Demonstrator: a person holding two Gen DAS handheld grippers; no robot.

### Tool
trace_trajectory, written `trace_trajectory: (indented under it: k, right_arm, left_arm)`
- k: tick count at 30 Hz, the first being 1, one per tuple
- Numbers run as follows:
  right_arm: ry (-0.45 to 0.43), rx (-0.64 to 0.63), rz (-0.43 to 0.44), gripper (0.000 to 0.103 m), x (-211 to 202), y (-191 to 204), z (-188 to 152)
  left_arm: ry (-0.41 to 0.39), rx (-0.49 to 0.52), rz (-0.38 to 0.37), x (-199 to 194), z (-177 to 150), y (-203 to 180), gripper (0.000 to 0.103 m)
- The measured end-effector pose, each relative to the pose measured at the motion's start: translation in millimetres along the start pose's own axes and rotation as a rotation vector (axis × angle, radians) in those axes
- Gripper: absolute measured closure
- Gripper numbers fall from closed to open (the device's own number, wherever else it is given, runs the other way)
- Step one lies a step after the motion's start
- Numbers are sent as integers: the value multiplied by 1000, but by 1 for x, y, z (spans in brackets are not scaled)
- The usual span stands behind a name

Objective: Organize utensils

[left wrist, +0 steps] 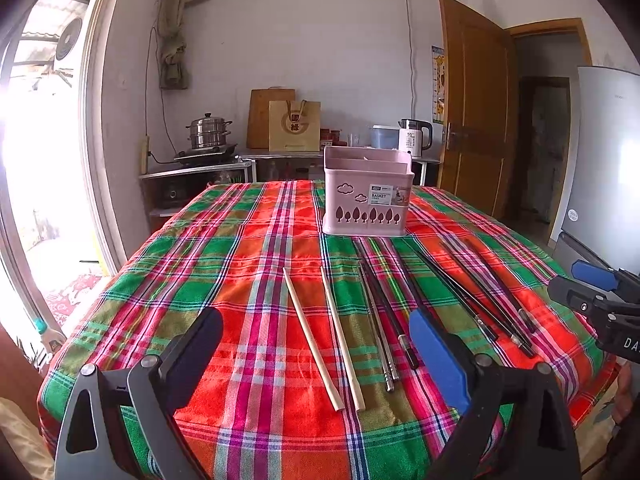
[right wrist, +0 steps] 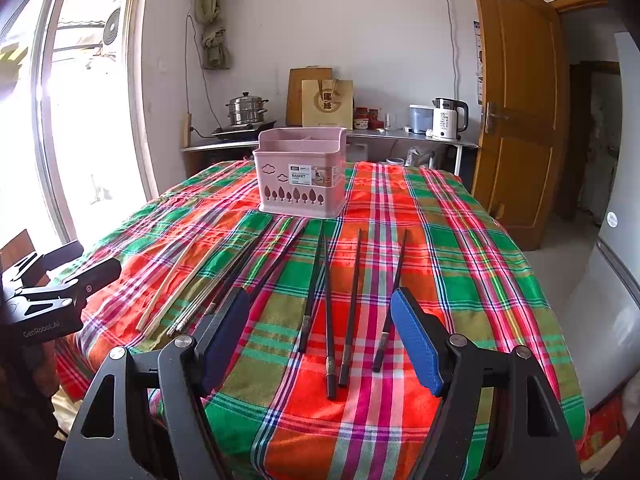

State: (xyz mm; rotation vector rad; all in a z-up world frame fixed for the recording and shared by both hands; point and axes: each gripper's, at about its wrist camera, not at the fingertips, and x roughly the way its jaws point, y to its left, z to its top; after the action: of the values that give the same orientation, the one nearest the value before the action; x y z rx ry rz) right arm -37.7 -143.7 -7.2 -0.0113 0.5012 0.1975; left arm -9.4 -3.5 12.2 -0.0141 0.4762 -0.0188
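Both grippers hover at the near edge of the tabletop (left wrist: 240,240), left gripper (left wrist: 316,356) and right gripper (right wrist: 320,340) with jaws wide and empty. Wooden chopsticks (left wrist: 320,340), metal chopsticks (left wrist: 380,332) and black chopsticks (right wrist: 332,312) lie loose before the pink basket (right wrist: 300,176). The basket's contents are hard to make out.

Chopsticks (right wrist: 328,320) flat on cloth before upright pink basket (right wrist: 300,176).

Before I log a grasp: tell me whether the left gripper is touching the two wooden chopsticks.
Apart. In the left wrist view the left gripper is open and above the cloth, its fingers clear on either side of the wooden chopsticks.
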Motion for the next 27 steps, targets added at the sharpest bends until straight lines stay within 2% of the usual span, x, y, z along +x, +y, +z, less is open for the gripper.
trace_trajectory:
  k: [27]
  right_arm:
    - [-3, -1, 0, 30, 1, 0, 1]
  left_arm:
    - [0, -2, -10, -4, -1, -1, 8]
